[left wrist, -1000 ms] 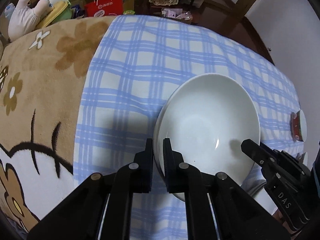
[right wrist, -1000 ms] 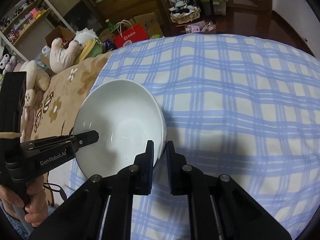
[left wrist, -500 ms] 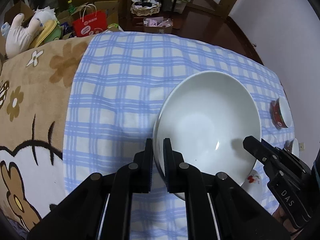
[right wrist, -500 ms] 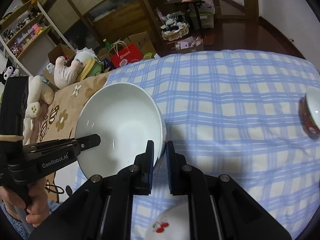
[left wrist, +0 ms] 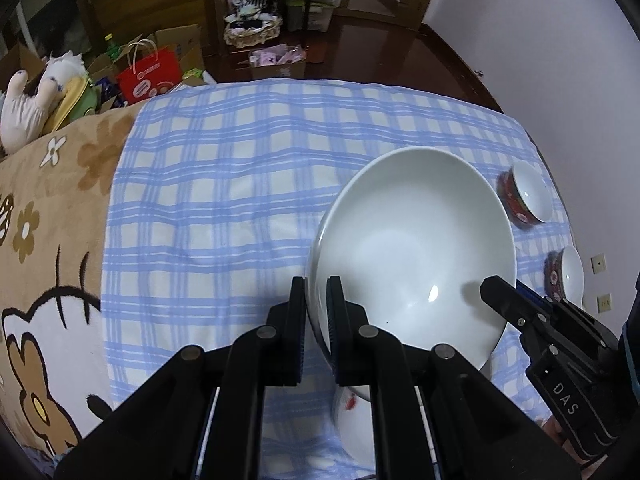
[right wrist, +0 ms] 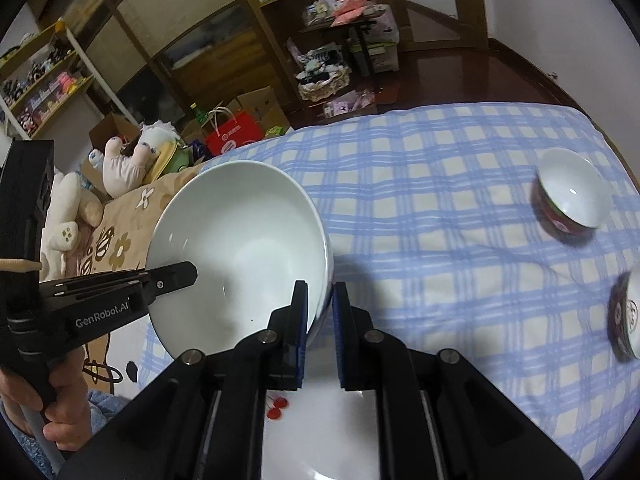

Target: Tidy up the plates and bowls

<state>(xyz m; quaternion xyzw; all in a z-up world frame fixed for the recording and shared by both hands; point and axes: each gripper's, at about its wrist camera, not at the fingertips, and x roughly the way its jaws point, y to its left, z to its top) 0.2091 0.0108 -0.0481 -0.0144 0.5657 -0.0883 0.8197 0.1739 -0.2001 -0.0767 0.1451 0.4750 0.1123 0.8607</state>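
A large white bowl (left wrist: 412, 256) hangs above the blue checked cloth (left wrist: 224, 184), gripped from both sides. My left gripper (left wrist: 316, 284) is shut on the bowl's left rim. My right gripper (right wrist: 320, 292) is shut on the opposite rim of the white bowl (right wrist: 240, 248). Below the bowl lies a white plate (right wrist: 320, 432) with a red cherry print, partly hidden by my fingers. Two small red-patterned bowls (right wrist: 570, 196) (right wrist: 628, 316) stand on the cloth to the right, and the left wrist view shows these small bowls (left wrist: 524, 196) (left wrist: 566, 276) too.
A brown flowered blanket (left wrist: 48, 216) covers the surface left of the cloth. Plush toys (right wrist: 128, 160), a red paper bag (right wrist: 236, 132) and cardboard boxes sit beyond the far edge. Dark wooden floor and shelves lie behind. A hand (right wrist: 56, 400) holds the left gripper's handle.
Both grippers rose with the white bowl and carried it toward the near right. The two small bowls and the cherry plate came into view.
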